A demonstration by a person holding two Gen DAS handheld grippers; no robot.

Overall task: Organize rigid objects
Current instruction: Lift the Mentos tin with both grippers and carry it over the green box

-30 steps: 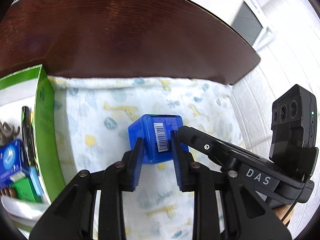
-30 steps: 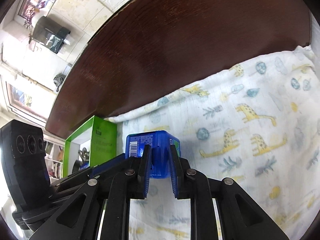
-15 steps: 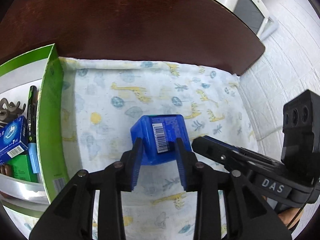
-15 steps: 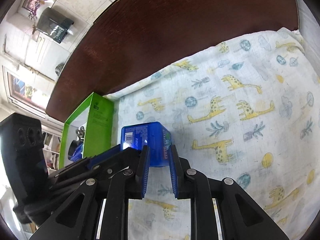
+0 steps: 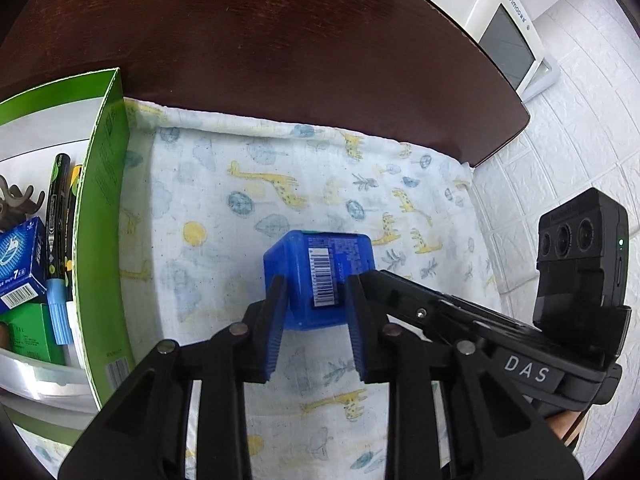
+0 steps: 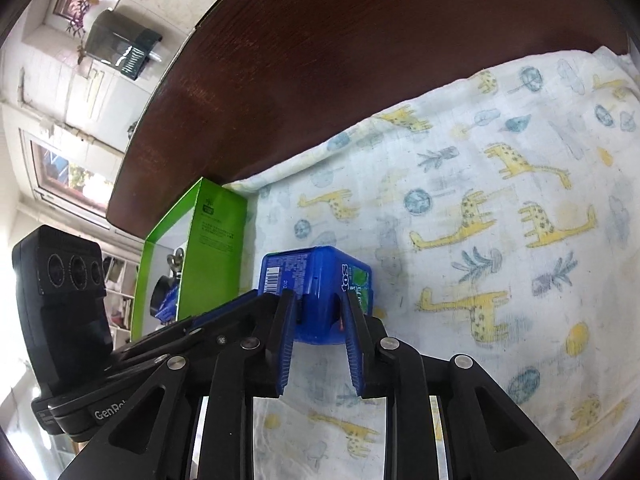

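Note:
A small blue plastic box (image 5: 318,280) with a barcode label is held above the giraffe-print cloth (image 5: 280,184). My left gripper (image 5: 316,300) is shut on the blue box from one pair of sides. My right gripper (image 6: 320,312) is shut on the same blue box (image 6: 316,280) from the other pair of sides. Each gripper's body shows in the other's view, crossing low beside the box.
A green open carton (image 5: 104,208) stands at the left on the cloth, holding markers, a blue packet (image 5: 20,264) and a green packet. Dark wooden tabletop (image 5: 260,52) lies beyond the cloth. A white brick wall (image 5: 568,184) is at the right.
Both grippers have risen with the blue box held between them; more of the cloth and the carton's inside shows beneath. The grip looks unchanged.

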